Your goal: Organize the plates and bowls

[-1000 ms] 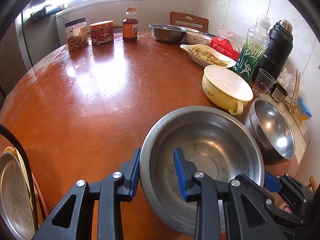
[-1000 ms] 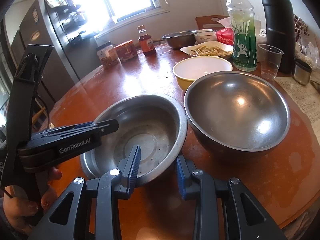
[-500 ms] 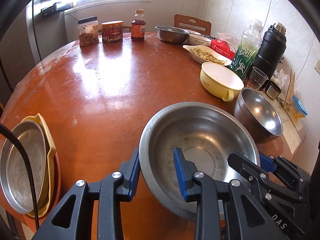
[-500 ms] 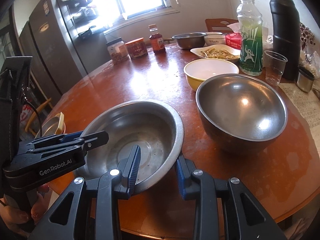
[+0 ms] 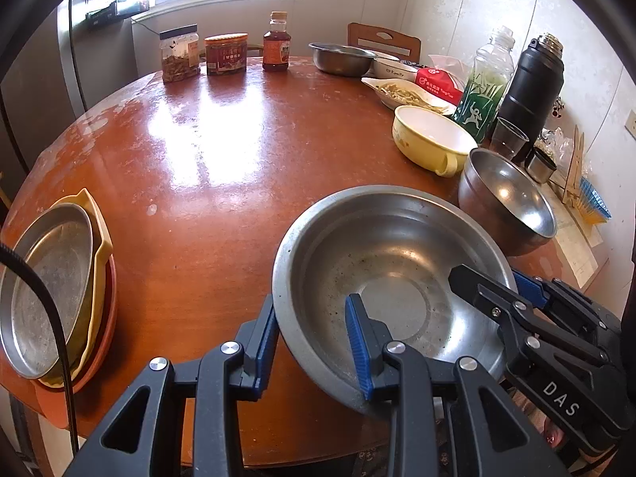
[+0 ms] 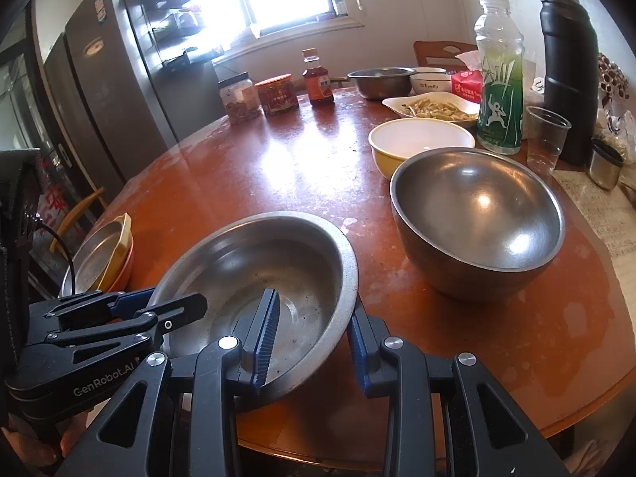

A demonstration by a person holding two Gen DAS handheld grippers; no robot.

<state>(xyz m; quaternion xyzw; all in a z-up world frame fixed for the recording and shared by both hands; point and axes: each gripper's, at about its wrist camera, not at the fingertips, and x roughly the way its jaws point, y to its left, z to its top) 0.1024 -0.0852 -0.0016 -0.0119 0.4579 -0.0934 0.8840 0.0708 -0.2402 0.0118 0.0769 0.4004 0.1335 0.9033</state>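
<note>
in the left wrist view the left gripper [image 5: 312,348] clamps the near rim of the wide steel bowl [image 5: 391,278], lifted over the table [image 5: 206,167] edge; a plate stack [image 5: 55,286] already sits left. in the right wrist view the right gripper [image 6: 312,338] pinches the same bowl's rim, with the deep steel bowl [image 6: 477,218] and yellow bowl [image 6: 421,139] unsorted.

The wide, shallow stainless-steel basin [image 5: 381,262], speckled with residue inside, is tilted off the brown round table near its front edge. Beside it, apart, sits a deep polished steel bowl [image 6: 477,218], a yellow white-lined ceramic bowl [image 6: 421,139] just behind. At the left edge a steel plate [image 5: 43,282] tops stacked yellow and orange dishes.
</note>
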